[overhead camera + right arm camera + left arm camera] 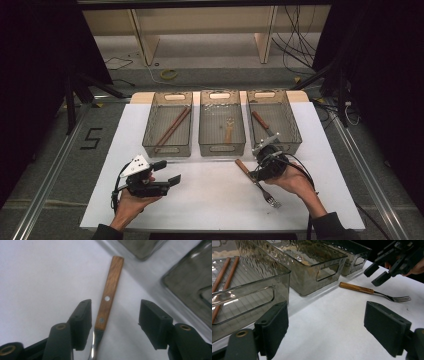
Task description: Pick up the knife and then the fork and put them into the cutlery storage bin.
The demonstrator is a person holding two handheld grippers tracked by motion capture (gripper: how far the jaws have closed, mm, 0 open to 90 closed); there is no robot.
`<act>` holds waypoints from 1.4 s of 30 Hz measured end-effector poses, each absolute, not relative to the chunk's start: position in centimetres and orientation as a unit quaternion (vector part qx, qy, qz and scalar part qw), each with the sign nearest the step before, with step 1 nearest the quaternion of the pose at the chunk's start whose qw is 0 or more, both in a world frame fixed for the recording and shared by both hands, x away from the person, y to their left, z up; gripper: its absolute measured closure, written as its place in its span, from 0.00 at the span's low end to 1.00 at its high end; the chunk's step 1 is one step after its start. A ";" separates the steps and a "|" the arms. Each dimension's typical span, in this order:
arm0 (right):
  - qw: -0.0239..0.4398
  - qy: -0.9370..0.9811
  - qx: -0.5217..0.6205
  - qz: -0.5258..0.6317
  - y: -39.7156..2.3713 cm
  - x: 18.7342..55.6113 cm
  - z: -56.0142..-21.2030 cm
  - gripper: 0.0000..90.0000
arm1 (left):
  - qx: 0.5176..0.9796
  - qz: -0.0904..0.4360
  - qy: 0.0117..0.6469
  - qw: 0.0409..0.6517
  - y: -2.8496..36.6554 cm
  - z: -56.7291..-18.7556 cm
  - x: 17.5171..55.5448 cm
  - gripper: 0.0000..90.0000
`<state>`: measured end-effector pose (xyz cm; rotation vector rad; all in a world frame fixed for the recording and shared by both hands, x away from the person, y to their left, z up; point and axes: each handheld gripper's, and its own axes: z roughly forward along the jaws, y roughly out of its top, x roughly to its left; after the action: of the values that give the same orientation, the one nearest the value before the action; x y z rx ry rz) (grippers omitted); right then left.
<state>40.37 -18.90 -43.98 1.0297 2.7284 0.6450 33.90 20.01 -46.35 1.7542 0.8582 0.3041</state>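
Fork [257, 182] with a wooden handle lies flat on the white tabletop [210, 200], just near of the right-hand bin [295, 132] and well apart from the left tool [167, 172], which hangs wide open and empty. The right tool [113, 320] hovers over the handle, jaws spread to either side, gripping nothing. It looks light and rigid; the flat, matte wood near the rivets probably offers surer purchase than the thin, slick metal neck.
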 end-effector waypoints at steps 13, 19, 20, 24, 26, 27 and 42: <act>0.064 0.923 0.331 0.187 -18.2 40.0 -45.5 0.60 | 0.744 0.130 0.361 0.547 20.0 -46.4 33.9 0.21; 0.069 0.928 0.322 0.174 -17.9 39.9 -46.0 0.65 | 0.744 0.129 0.362 0.546 19.9 -46.4 33.9 0.21; 0.071 0.929 0.321 0.171 -17.9 39.9 -46.0 0.67 | 0.745 0.129 0.362 0.546 19.9 -46.4 33.9 0.21; 0.072 0.931 0.317 0.167 -17.8 39.8 -46.1 0.71 | 0.745 0.129 0.361 0.546 19.9 -46.4 33.9 0.21; 0.072 0.932 0.315 0.163 -17.7 39.8 -46.2 0.73 | 0.745 0.129 0.361 0.545 19.9 -46.4 33.9 0.21; 0.072 0.933 0.313 0.163 -17.7 39.8 -46.2 0.74 | 0.745 0.129 0.361 0.546 19.9 -46.4 33.9 0.21; 0.064 0.935 0.309 0.165 -17.7 39.8 -46.2 0.86 | 0.751 0.130 0.358 0.539 19.7 -46.6 33.9 0.21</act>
<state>39.78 -17.65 -46.21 0.9325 2.8227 0.4977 33.88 19.73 -46.57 1.7856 0.8513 0.3090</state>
